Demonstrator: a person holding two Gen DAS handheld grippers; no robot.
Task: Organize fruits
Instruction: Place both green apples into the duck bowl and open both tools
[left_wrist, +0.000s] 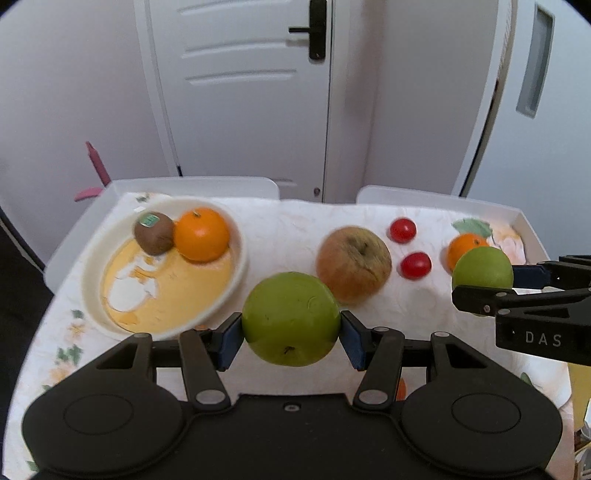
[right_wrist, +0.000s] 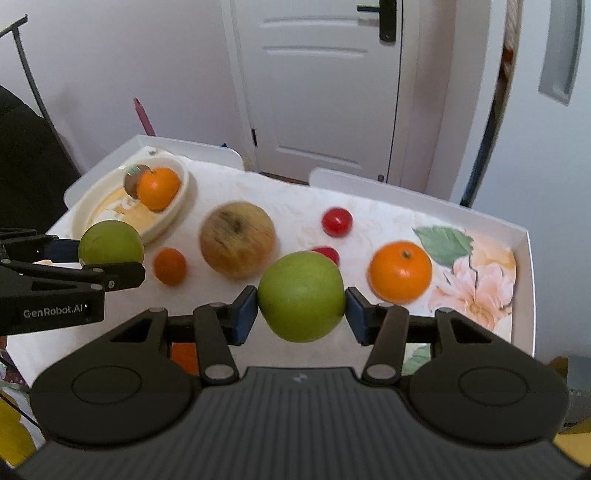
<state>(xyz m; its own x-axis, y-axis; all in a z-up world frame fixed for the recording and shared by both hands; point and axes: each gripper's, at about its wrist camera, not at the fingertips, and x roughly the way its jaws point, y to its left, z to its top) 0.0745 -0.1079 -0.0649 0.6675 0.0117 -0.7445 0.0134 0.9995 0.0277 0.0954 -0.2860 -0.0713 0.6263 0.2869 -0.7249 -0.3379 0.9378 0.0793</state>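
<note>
My left gripper (left_wrist: 291, 338) is shut on a green apple (left_wrist: 291, 306), held above the floral cloth. My right gripper (right_wrist: 301, 315) is shut on a second green apple (right_wrist: 301, 284), also off the table. Each gripper shows in the other's view: the right gripper (left_wrist: 491, 284) at the right edge, the left gripper (right_wrist: 99, 258) at the left edge. A cream bowl (left_wrist: 166, 284) at the back left holds a kiwi (left_wrist: 153, 232) and an orange (left_wrist: 201, 234). On the cloth lie a brownish apple (right_wrist: 237, 243), two cherry tomatoes (left_wrist: 402, 230) (left_wrist: 416, 265), a large orange (right_wrist: 400, 271) and a small orange (right_wrist: 169, 266).
The fruits lie on a floral cloth (left_wrist: 288, 221) in a white raised-edge tray (right_wrist: 524, 236). A white door (left_wrist: 240, 92) and walls stand behind the table. A pink object (left_wrist: 96, 166) leans at the far left. Part of another orange fruit (right_wrist: 184, 354) shows under my right gripper.
</note>
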